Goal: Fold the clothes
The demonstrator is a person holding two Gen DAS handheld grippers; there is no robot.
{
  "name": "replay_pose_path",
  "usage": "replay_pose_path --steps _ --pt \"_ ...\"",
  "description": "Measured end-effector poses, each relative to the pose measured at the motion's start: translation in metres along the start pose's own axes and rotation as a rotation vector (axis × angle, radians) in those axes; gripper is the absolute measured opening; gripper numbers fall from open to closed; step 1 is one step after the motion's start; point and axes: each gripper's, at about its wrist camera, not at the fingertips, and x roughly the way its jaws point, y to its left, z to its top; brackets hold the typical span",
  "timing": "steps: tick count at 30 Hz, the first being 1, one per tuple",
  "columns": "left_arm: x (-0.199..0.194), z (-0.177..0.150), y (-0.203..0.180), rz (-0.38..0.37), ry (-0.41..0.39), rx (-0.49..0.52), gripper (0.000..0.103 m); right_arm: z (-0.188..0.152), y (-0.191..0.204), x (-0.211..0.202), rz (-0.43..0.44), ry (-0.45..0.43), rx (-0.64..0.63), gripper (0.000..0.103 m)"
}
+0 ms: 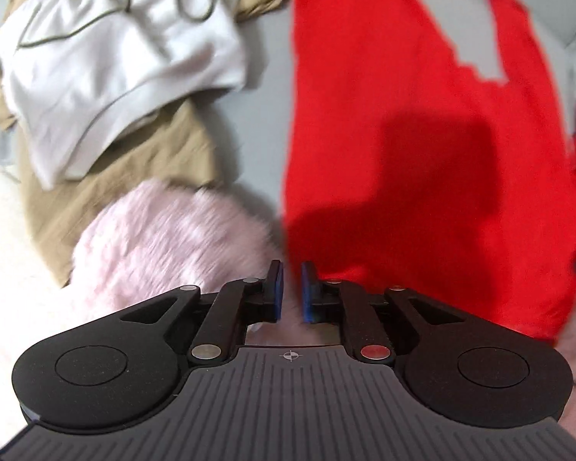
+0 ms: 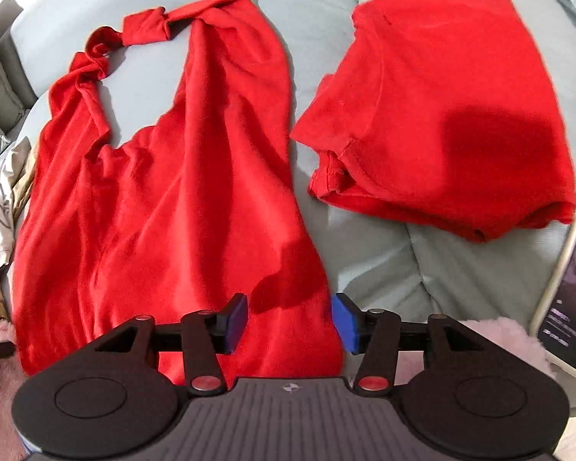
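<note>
Pale grey bedding (image 2: 364,207) covers a soft surface strewn with clothes. At its centre lies a bright red halter top (image 2: 165,207), spread mostly flat with its hem toward the cameras; two straps rise from the body and meet in a twisted knot at the far end, leaving an opening of grey bedding between them, and soft lengthwise creases run down the fabric. Just to its right, apart from it, sits a folded red garment (image 2: 441,115), a neat thick bundle with seams showing along its near edge. The right gripper (image 2: 290,320) hovers over the halter top's near right edge, angled steeply down, its blue-padded jaws spread wide with red cloth seen between them but neither pad pressing on it. The left gripper (image 1: 291,292) points straight down beside the top's left edge, its jaws only narrowly apart and holding nothing; this view is motion-blurred. Under and left of it lies a fluffy pink fabric (image 1: 165,238). Beyond that sits a heap of tan cloth (image 1: 134,176) with a light grey garment (image 1: 107,57) bearing a thin looping line print on top. A phone (image 2: 568,288) with a lit screen lies at the right edge.
</note>
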Motion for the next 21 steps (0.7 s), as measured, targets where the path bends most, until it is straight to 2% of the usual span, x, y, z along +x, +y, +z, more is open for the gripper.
replay_pose_path --steps 1,2,4,8,13,15,16,17,18,20,21 --pt "-0.003 -0.003 0.001 -0.025 -0.023 -0.005 0.038 -0.003 -0.003 -0.008 -0.001 -0.019 -0.011 0.062" --pt "-0.008 -0.006 0.003 -0.052 -0.058 -0.021 0.045 -0.005 -0.006 -0.012 -0.004 -0.027 -0.015 0.064" --pt "-0.011 -0.006 0.004 -0.036 -0.121 -0.032 0.05 -0.006 -0.009 -0.012 -0.018 -0.039 -0.017 0.063" --pt "-0.004 0.002 0.002 0.01 -0.203 -0.027 0.048 -0.003 -0.017 -0.003 -0.062 -0.08 -0.011 0.05" --pt "0.026 0.007 -0.011 0.052 -0.158 0.062 0.045 0.002 -0.011 0.027 -0.079 -0.055 -0.025 0.05" --pt "0.028 0.005 -0.02 0.068 -0.173 0.133 0.034 0.0 -0.009 0.03 -0.081 -0.065 -0.022 0.047" --pt "0.027 0.004 -0.024 0.064 -0.174 0.157 0.02 -0.001 -0.008 0.03 -0.08 -0.068 -0.016 0.043" --pt "0.026 0.002 -0.028 0.064 -0.175 0.18 0.011 -0.003 -0.006 0.029 -0.068 -0.072 -0.021 0.033" --pt "0.026 0.001 -0.031 0.071 -0.177 0.202 0.007 -0.004 -0.004 0.029 -0.057 -0.074 -0.029 0.015" --pt "0.023 -0.005 -0.042 0.116 -0.187 0.282 0.004 -0.007 0.007 0.027 -0.045 -0.066 -0.08 0.004" --pt "0.021 -0.007 -0.044 0.134 -0.188 0.299 0.003 -0.008 0.012 0.026 -0.057 -0.065 -0.104 0.004"
